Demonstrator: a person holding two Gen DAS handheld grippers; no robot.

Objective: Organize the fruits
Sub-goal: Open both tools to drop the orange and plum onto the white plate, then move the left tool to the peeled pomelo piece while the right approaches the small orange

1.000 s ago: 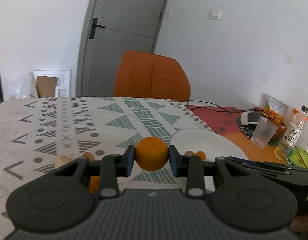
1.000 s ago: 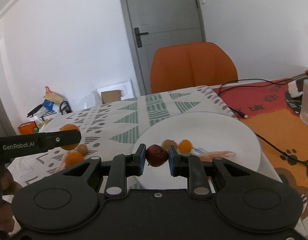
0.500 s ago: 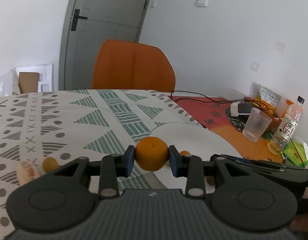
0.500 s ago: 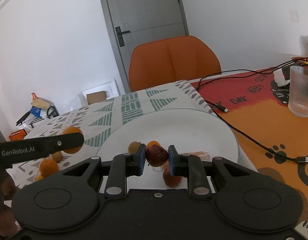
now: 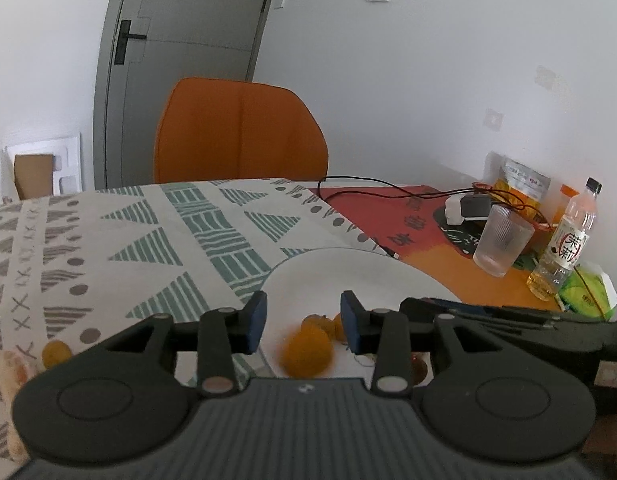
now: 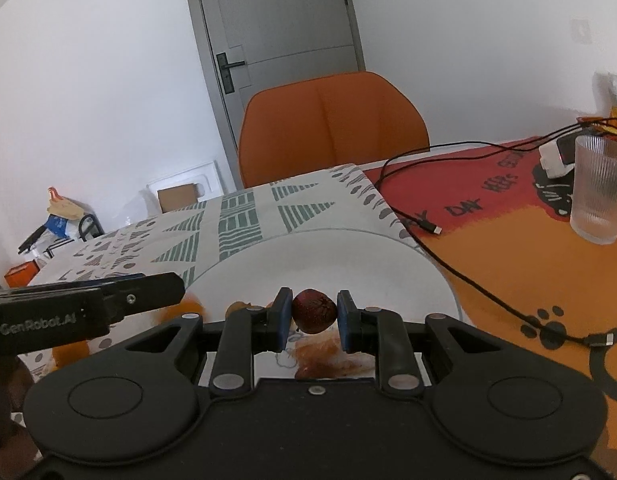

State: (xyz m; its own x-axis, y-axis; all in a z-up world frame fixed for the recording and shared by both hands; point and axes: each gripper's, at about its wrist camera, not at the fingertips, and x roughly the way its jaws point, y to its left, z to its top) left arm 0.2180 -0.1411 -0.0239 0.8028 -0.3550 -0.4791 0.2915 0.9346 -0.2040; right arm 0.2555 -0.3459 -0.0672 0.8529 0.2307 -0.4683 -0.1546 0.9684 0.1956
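My left gripper (image 5: 303,316) hangs over the near left edge of the white plate (image 5: 348,268), and its jaws are opening with nothing between the pads. An orange (image 5: 306,350), blurred, is just below them over the plate, beside two small orange fruits (image 5: 318,324). My right gripper (image 6: 313,316) is shut on a dark red fruit (image 6: 313,311) above the plate (image 6: 348,256), where a brownish peel piece (image 6: 320,354) lies. A small yellow fruit (image 5: 56,352) and a peeled piece (image 5: 12,364) lie on the patterned cloth at left.
A ribbed glass (image 5: 502,240), a drink bottle (image 5: 564,244) and snack packs stand at the right on the orange mat. A black cable (image 6: 468,276) runs past the plate's right side. An orange chair (image 5: 240,132) stands behind the table.
The left jaws have spread and the orange has dropped out of them toward the plate. Both grippers have moved further over the plate. The right grip on the red fruit is unchanged.
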